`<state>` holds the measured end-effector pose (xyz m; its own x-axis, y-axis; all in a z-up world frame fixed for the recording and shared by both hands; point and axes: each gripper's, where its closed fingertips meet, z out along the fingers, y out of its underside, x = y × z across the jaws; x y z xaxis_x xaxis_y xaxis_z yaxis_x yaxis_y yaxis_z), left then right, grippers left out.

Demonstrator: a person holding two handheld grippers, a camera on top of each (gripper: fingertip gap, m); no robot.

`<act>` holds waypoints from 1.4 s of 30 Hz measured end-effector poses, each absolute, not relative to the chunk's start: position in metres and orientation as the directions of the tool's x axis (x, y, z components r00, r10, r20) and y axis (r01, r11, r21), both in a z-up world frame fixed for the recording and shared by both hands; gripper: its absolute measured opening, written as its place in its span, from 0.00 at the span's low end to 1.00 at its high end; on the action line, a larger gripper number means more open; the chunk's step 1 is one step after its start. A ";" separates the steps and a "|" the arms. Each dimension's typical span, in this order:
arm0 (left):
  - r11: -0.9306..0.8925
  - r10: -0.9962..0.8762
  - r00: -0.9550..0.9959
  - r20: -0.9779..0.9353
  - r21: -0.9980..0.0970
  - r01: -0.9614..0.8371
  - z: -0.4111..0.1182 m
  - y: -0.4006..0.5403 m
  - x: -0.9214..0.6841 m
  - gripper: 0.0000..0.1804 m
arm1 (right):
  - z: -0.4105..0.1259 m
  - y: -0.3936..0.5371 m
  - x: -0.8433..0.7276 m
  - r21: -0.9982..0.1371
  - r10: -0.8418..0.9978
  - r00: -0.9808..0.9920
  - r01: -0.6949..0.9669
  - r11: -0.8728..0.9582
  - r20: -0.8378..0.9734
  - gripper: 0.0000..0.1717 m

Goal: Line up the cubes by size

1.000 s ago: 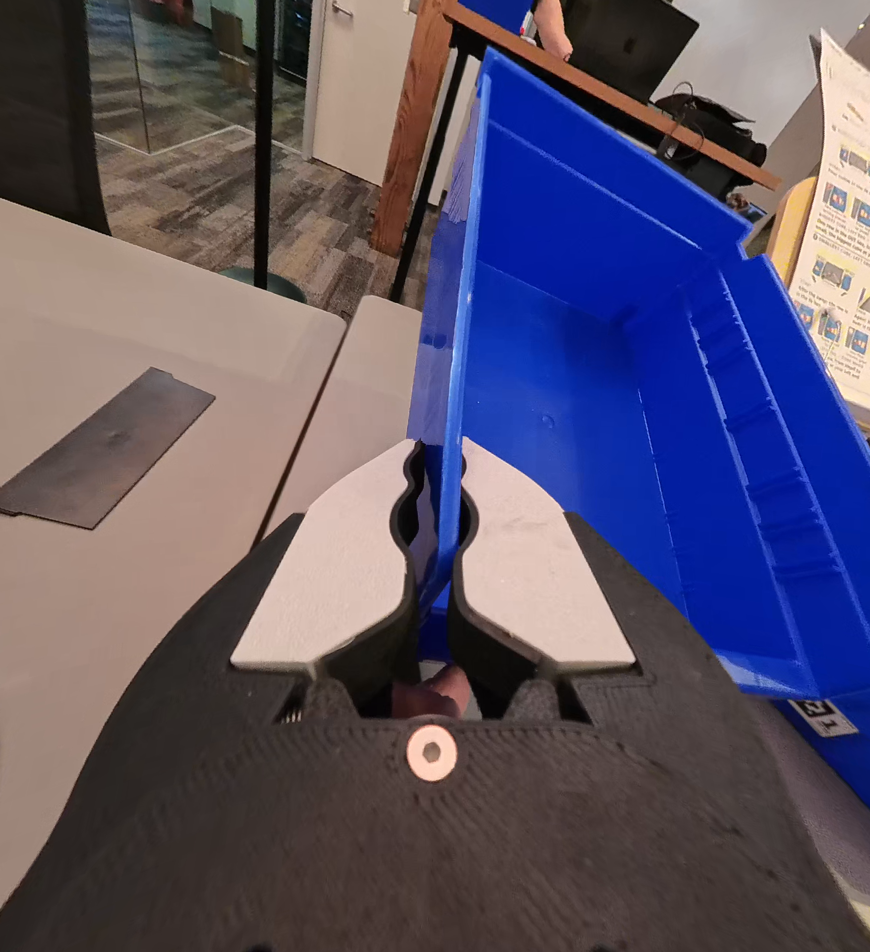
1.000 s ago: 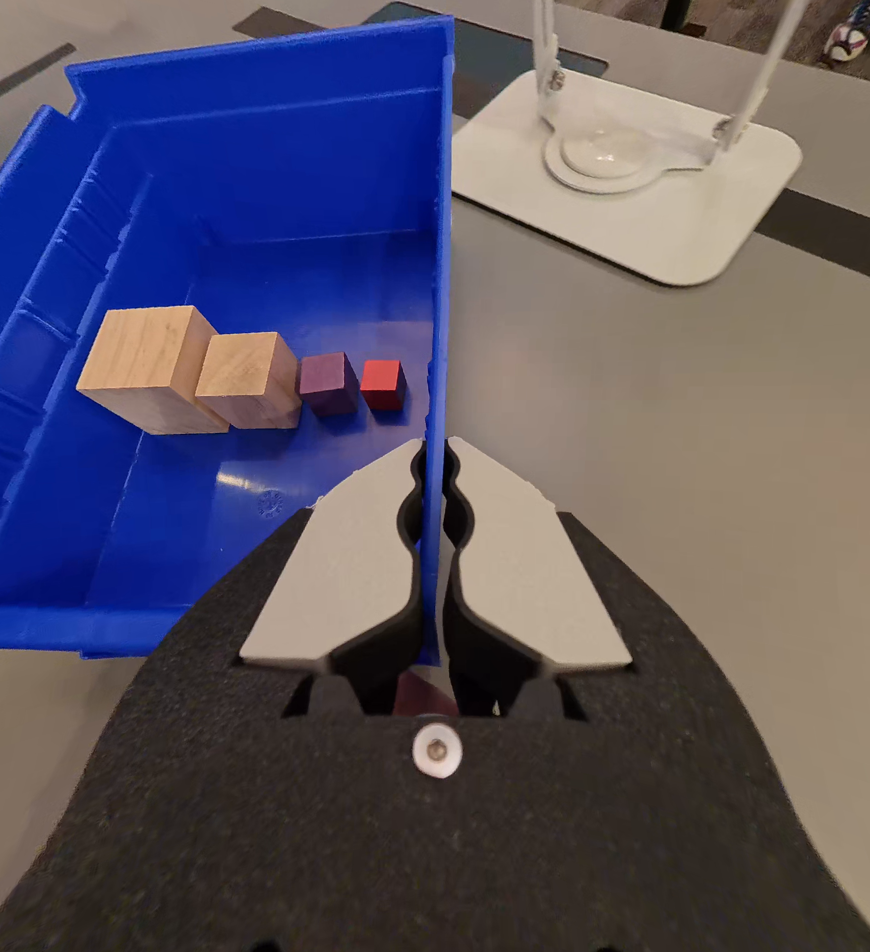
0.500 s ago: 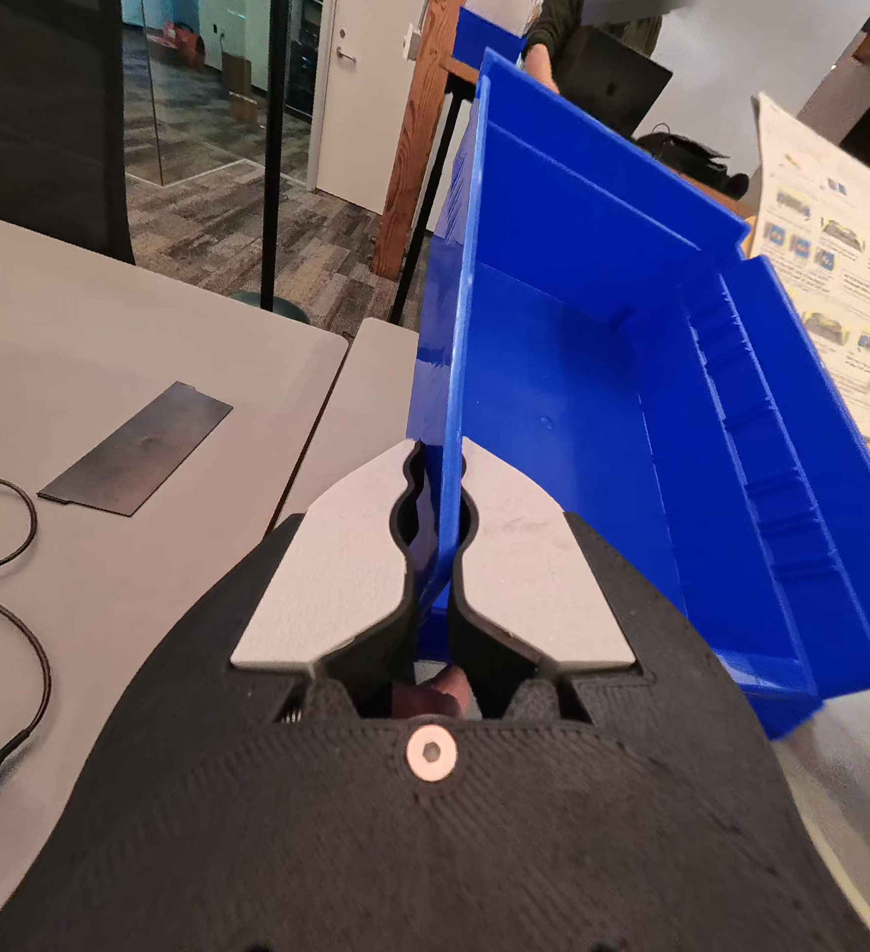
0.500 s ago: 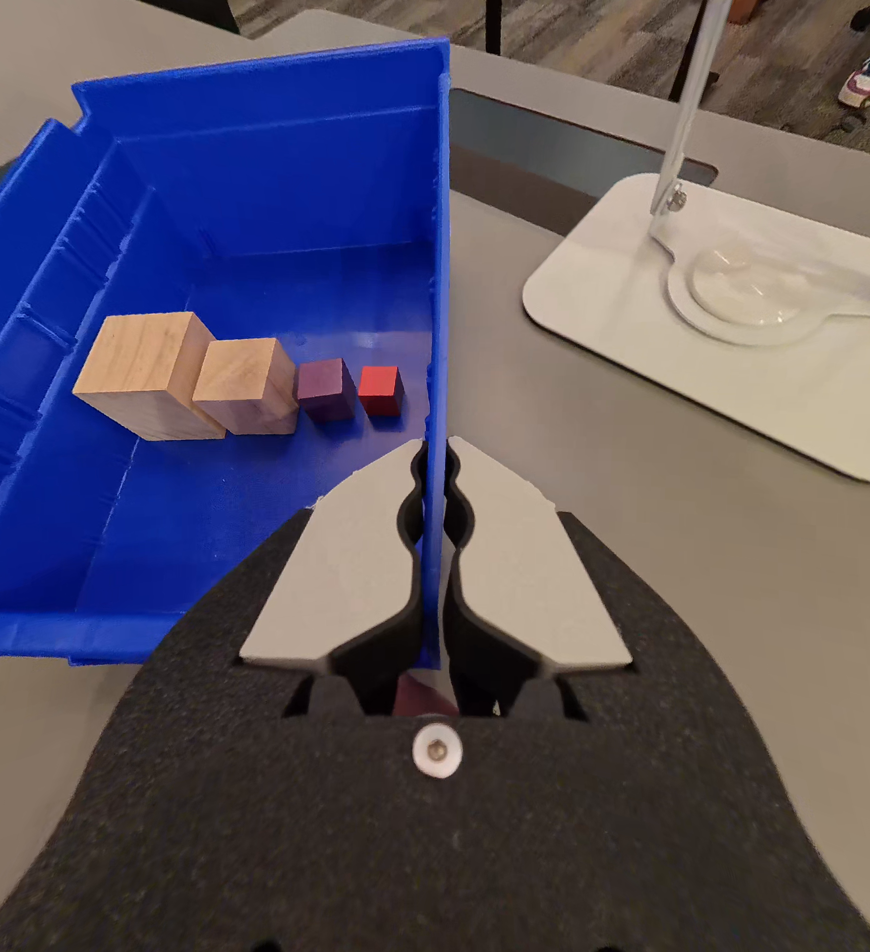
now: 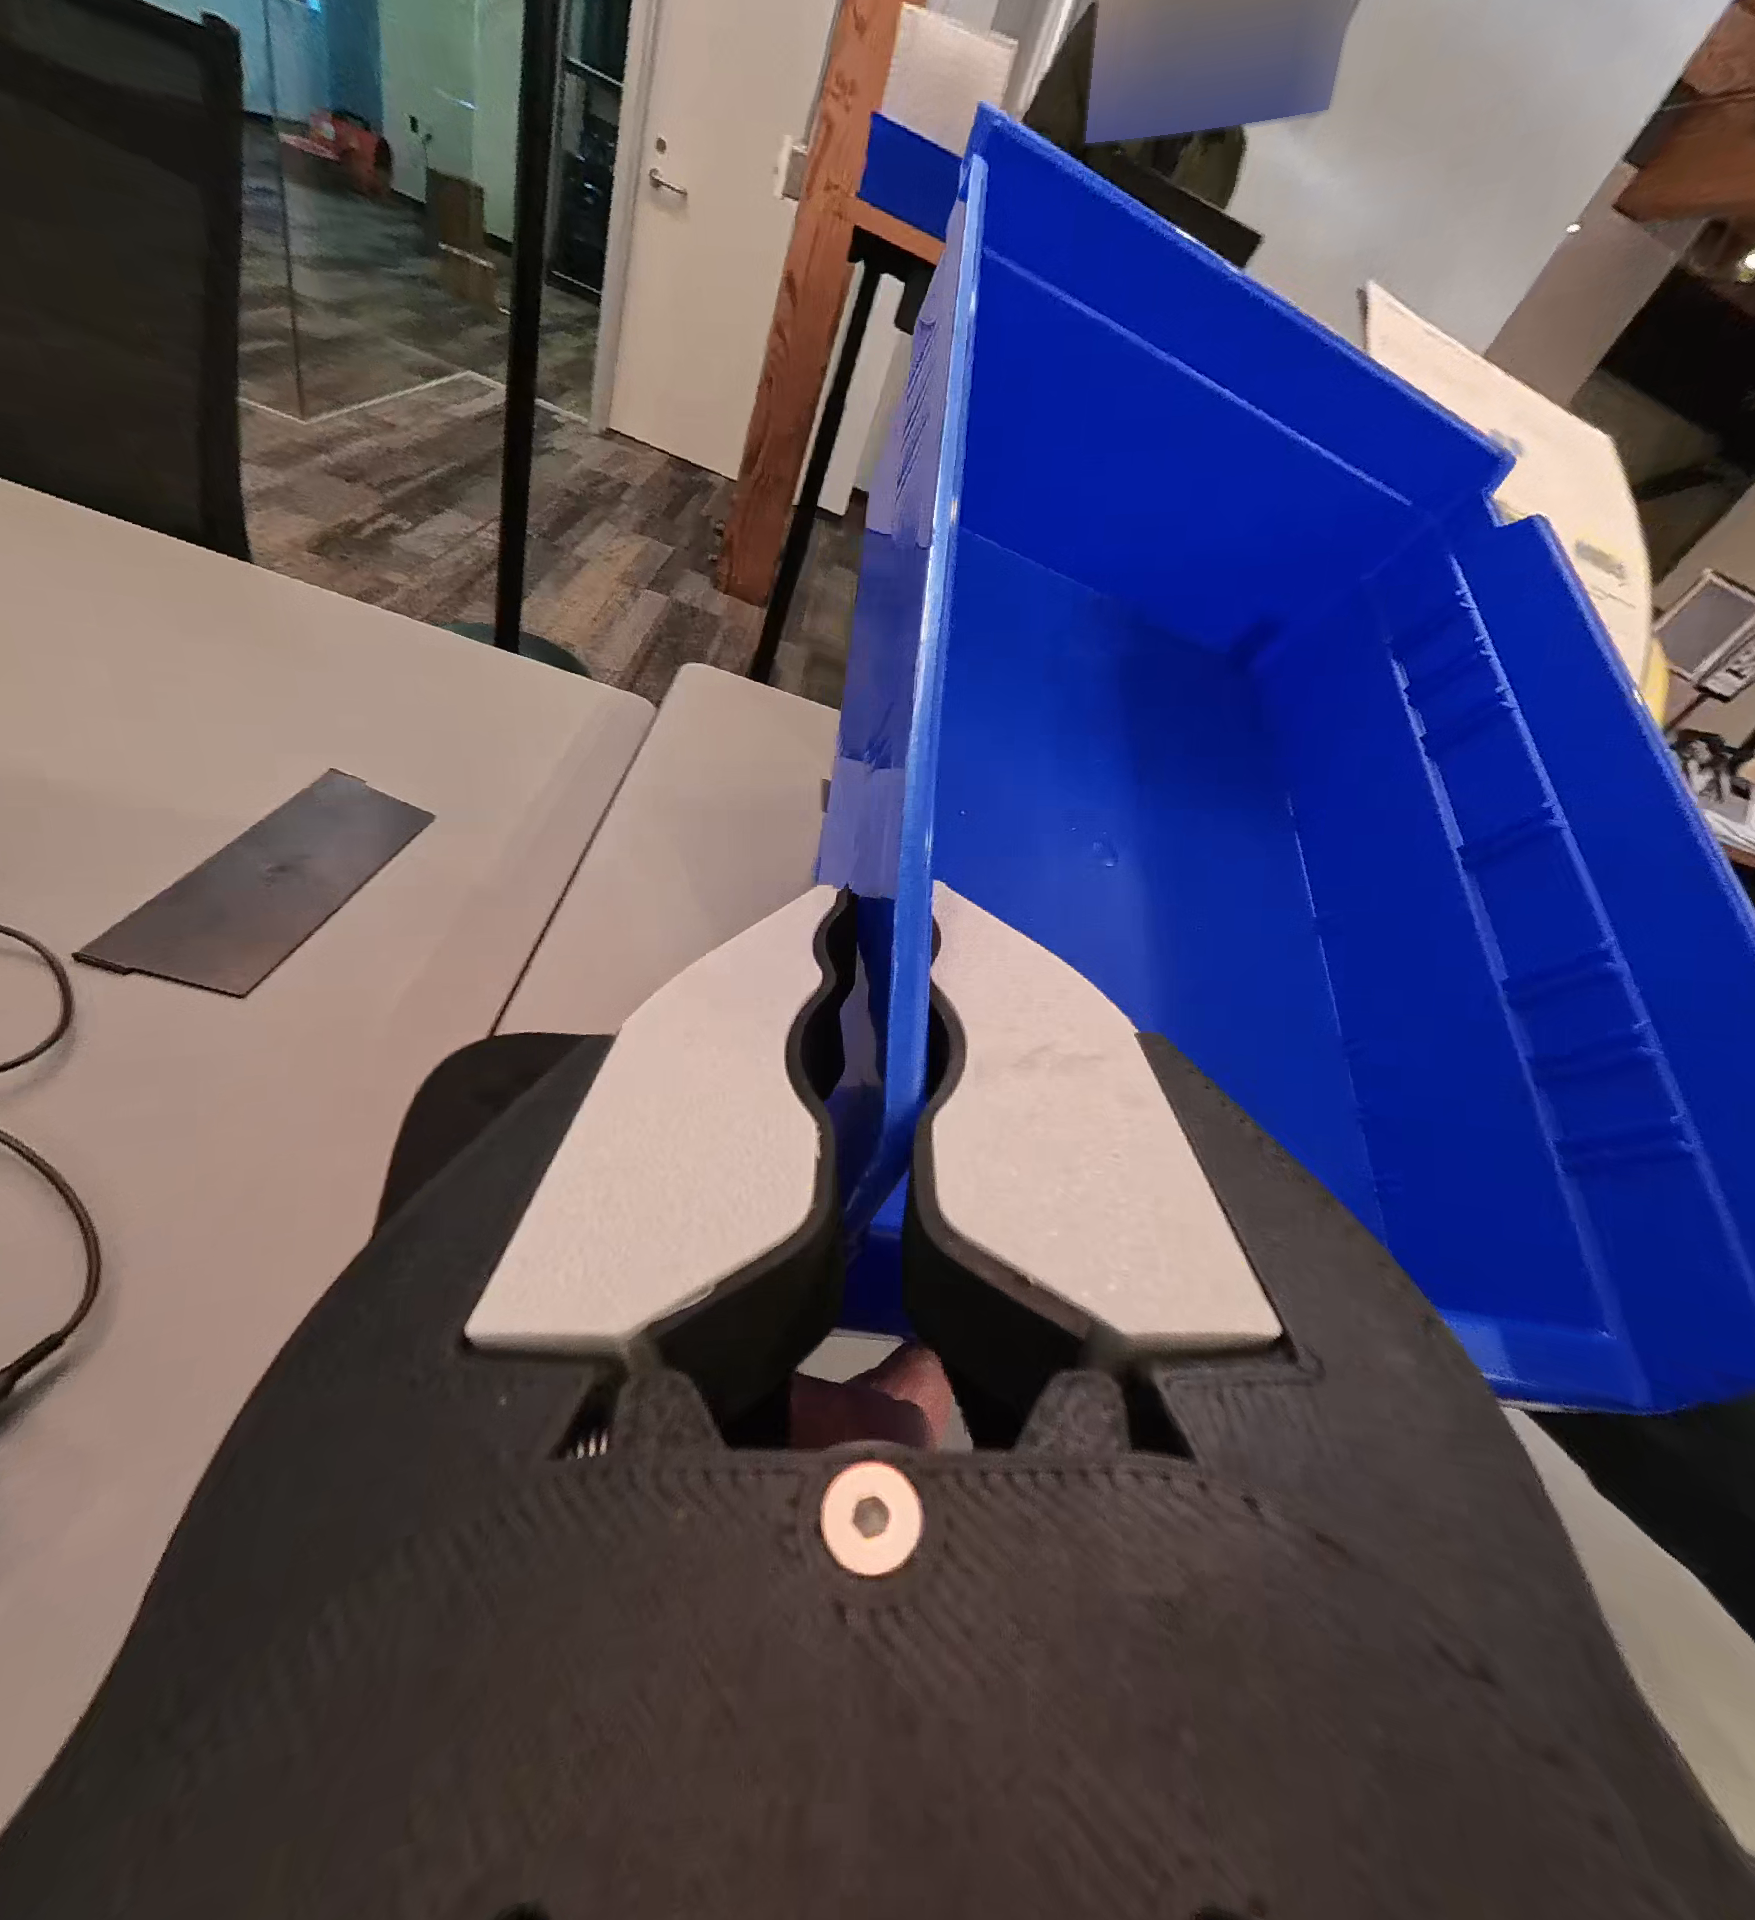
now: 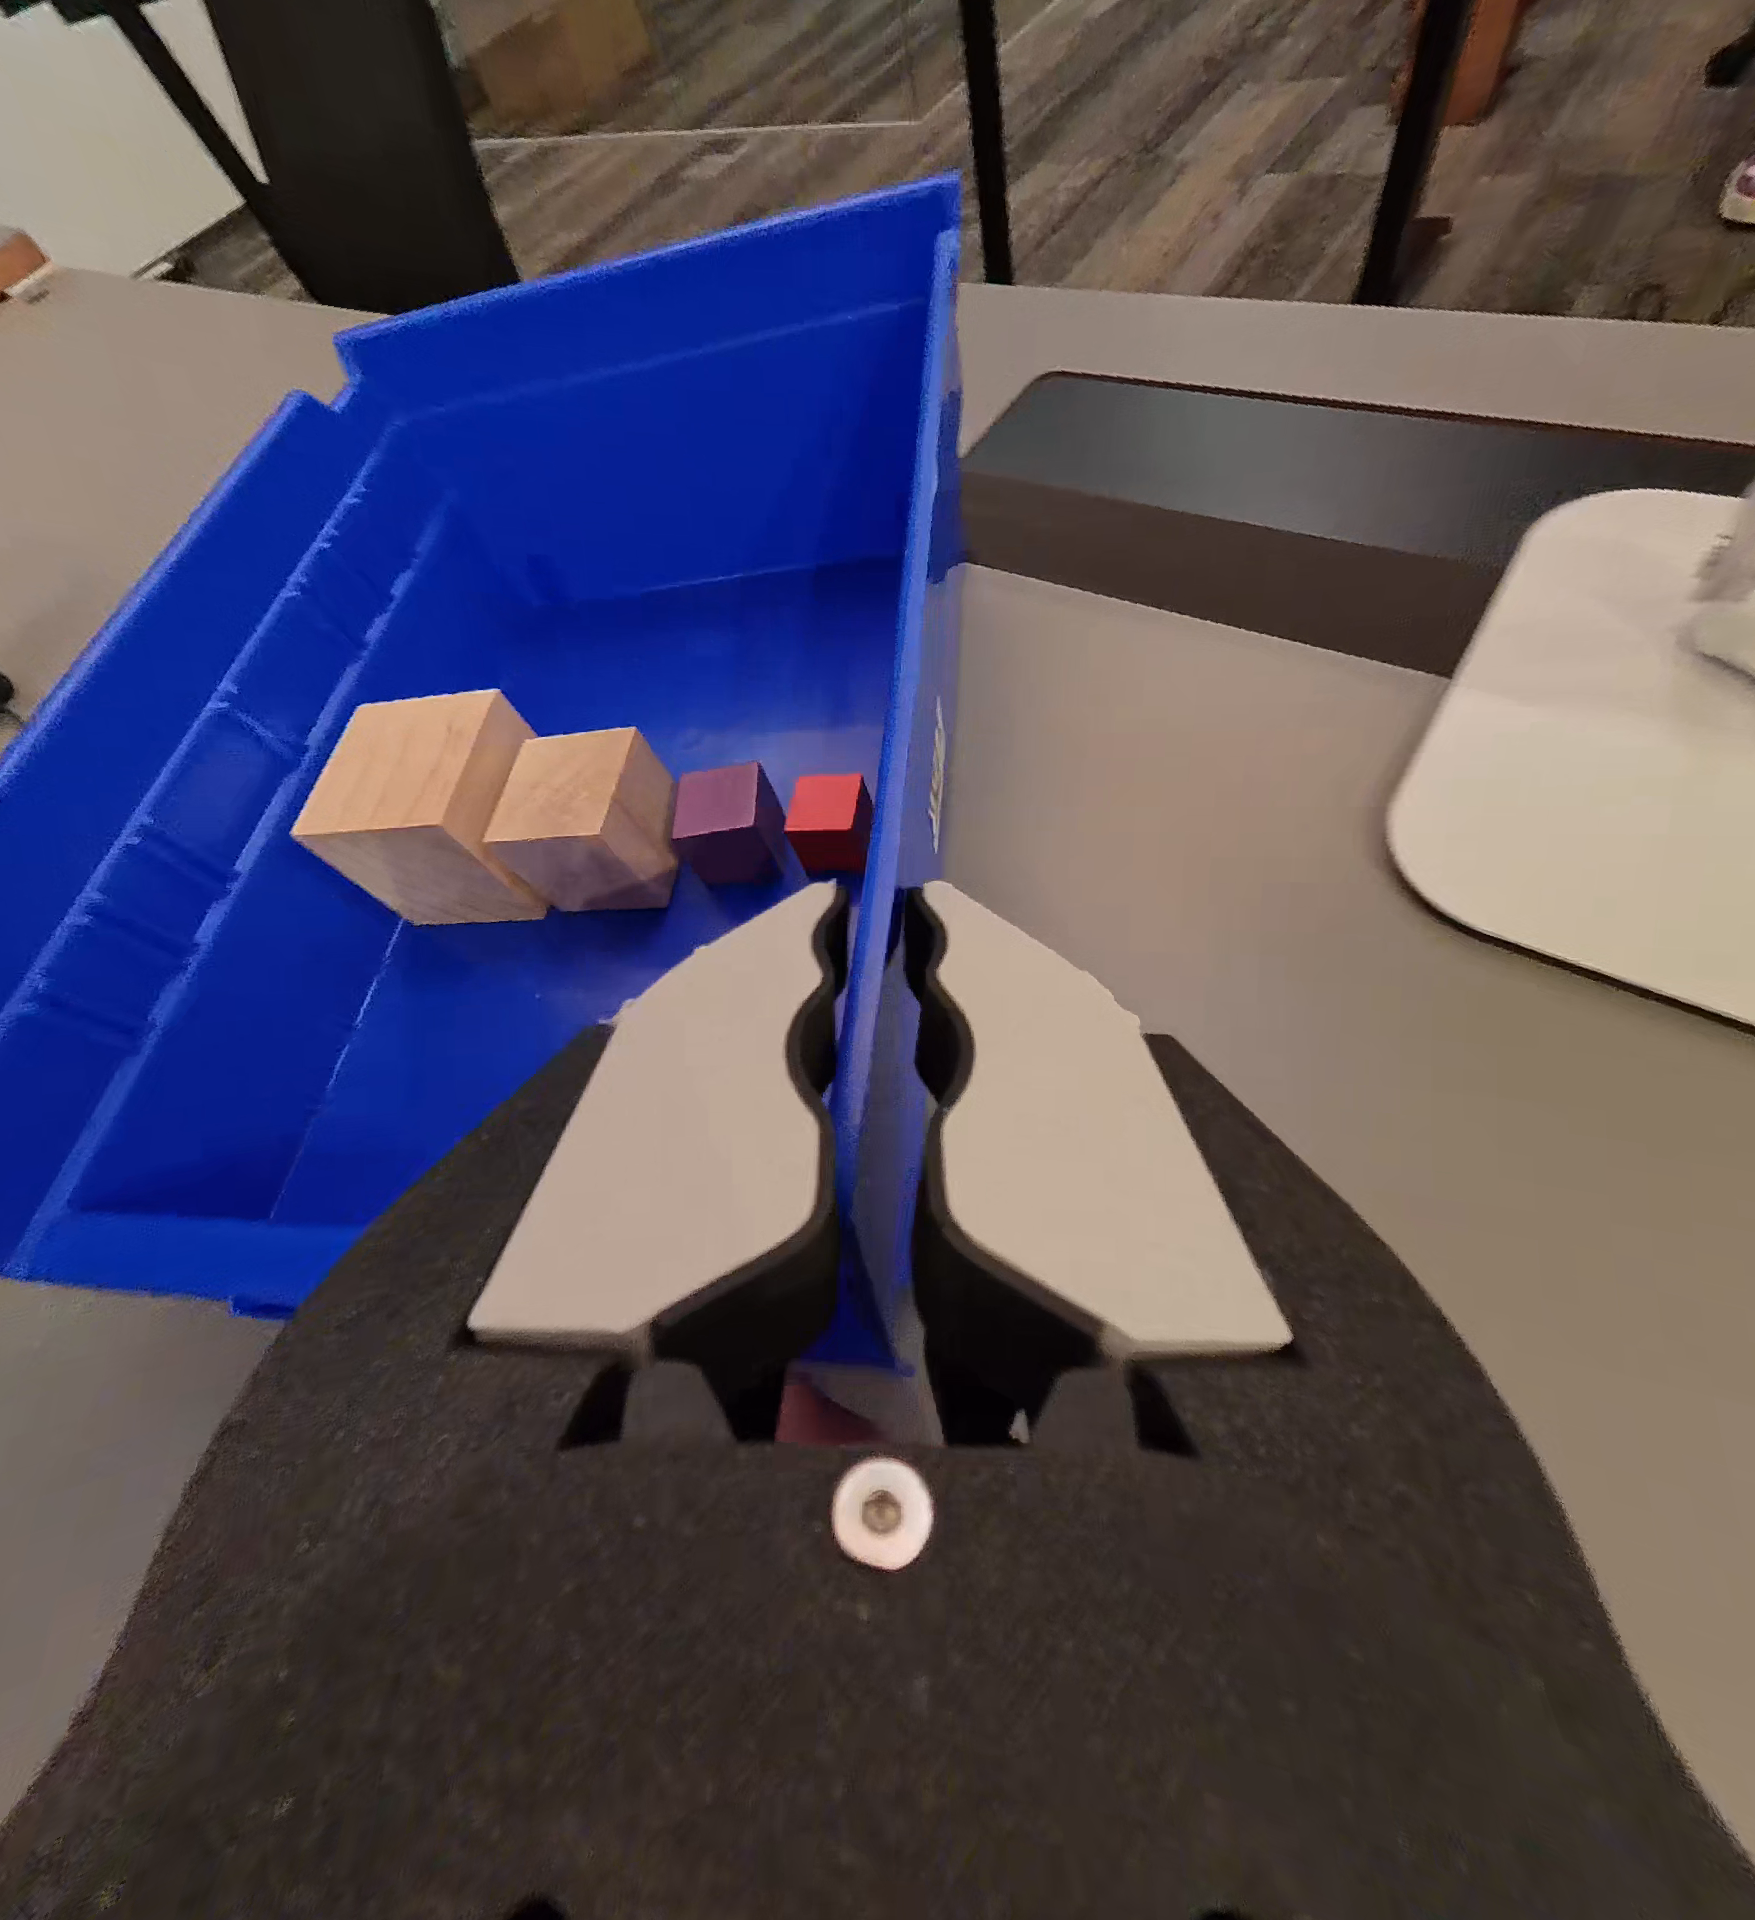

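Observation:
Several cubes stand in a row on the floor of a blue bin (image 6: 644, 468) in the right wrist view. From left to right they are a large wooden cube (image 6: 416, 800), a smaller wooden cube (image 6: 582, 821), a purple cube (image 6: 727, 836) and a red cube (image 6: 829, 821). My right gripper (image 6: 873, 904) straddles this bin's right wall. The jaws are slightly open, with a gap beside the right finger. In the left wrist view my left gripper (image 5: 888, 914) is shut on the left wall of an empty blue bin (image 5: 1164, 831), which hangs tilted above the table.
A white stand base (image 6: 1631, 779) lies on the grey table to the right. A dark strip (image 6: 1268, 499) runs across the table behind it. In the left wrist view, a dark flat plate (image 5: 260, 883) and black cables (image 5: 21, 1039) lie on the table to the left. The tips of one gripper are about 45 centimetres away from the tips of the other.
My right jaws have parted from the bin wall they were clamping. The right view has swung, and the stand base now sits farther right. The left gripper keeps its grip while its bin tilts up.

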<state>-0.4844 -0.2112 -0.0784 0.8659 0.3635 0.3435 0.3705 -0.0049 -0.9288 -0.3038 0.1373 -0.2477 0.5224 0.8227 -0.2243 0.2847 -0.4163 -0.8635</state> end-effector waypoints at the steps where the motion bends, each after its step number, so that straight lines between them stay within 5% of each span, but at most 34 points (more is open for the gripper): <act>1: -0.006 0.355 0.870 0.344 -0.929 0.369 -0.078 -0.212 -0.480 0.04 | -0.244 0.134 -0.308 -0.869 0.828 0.513 0.278 -0.409 -0.226 0.14; 6: -0.027 0.302 0.890 0.341 -0.930 0.366 -0.078 -0.202 -0.453 0.04 | -0.218 0.133 -0.289 -0.891 0.840 0.482 0.228 -0.393 -0.247 0.34; 18: -0.207 -0.027 0.920 0.390 -0.903 0.376 -0.110 -0.077 -0.291 0.04 | -0.127 0.128 -0.034 -0.930 0.859 0.441 0.128 -0.346 -0.259 0.31; 28: -0.443 -0.214 0.859 0.464 -0.830 0.338 -0.182 0.038 -0.126 0.04 | -0.165 0.052 0.149 -0.925 0.723 0.660 0.108 -0.363 -0.207 0.34; 42: -0.558 -0.228 0.873 0.431 -0.793 0.246 -0.236 0.109 -0.033 0.04 | -0.213 0.014 0.125 -0.901 0.656 0.734 0.145 -0.408 -0.178 0.45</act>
<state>-0.0330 0.1088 -0.2362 0.8730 -0.2281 0.4312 0.2458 -0.5578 -0.7927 0.1251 0.0137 -0.2130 0.7338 0.6556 -0.1784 0.1455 -0.4080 -0.9013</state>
